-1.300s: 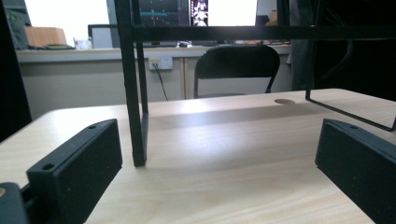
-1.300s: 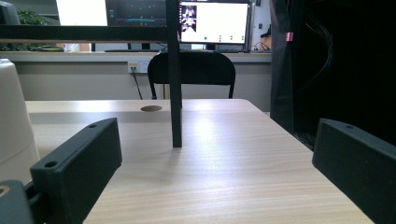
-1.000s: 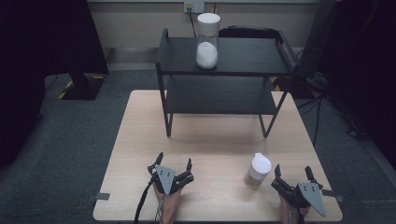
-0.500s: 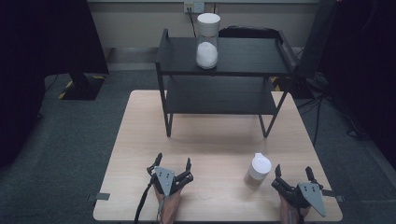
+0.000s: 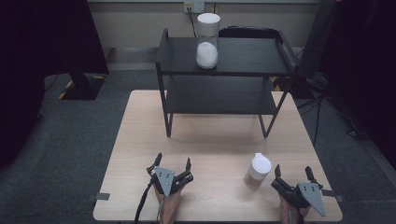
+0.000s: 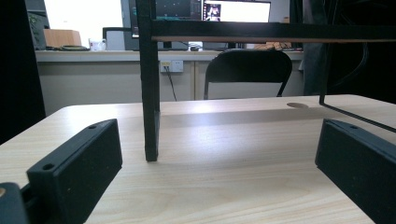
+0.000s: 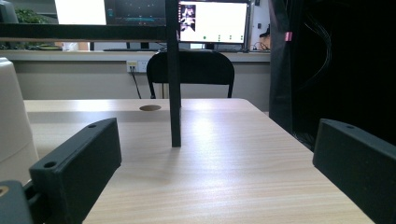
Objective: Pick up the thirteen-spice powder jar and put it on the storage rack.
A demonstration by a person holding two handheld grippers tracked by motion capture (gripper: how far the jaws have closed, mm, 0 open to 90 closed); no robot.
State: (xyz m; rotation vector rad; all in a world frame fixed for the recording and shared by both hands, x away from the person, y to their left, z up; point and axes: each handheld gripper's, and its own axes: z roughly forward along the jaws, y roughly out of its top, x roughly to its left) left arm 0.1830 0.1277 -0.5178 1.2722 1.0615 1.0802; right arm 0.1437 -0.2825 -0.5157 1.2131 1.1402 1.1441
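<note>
1. Jaws are standing wide apart on both tools in the high view, holding nothing: the left gripper point(image 5: 173, 164) is resting near the front edge of the light wooden table point(image 5: 140, 140), left of centre, and the right gripper point(image 5: 293, 173) is sitting by the front right corner. A small white-lidded jar with tan contents point(image 5: 258, 171) is standing just beside the right gripper, on its left. A black two-tier metal shelf point(image 5: 243, 58) is occupying the table's back half, carrying a tall clear jar with a white lid and white powder point(image 5: 207, 41) on its top tier.
2. Left gripper view: spread black jaws are framing bare tabletop and a shelf leg point(image 6: 150, 93).
3. Right gripper view: the jaws are gaping wide, with the small jar point(image 7: 13, 121) showing at the left edge, outside them.
</note>
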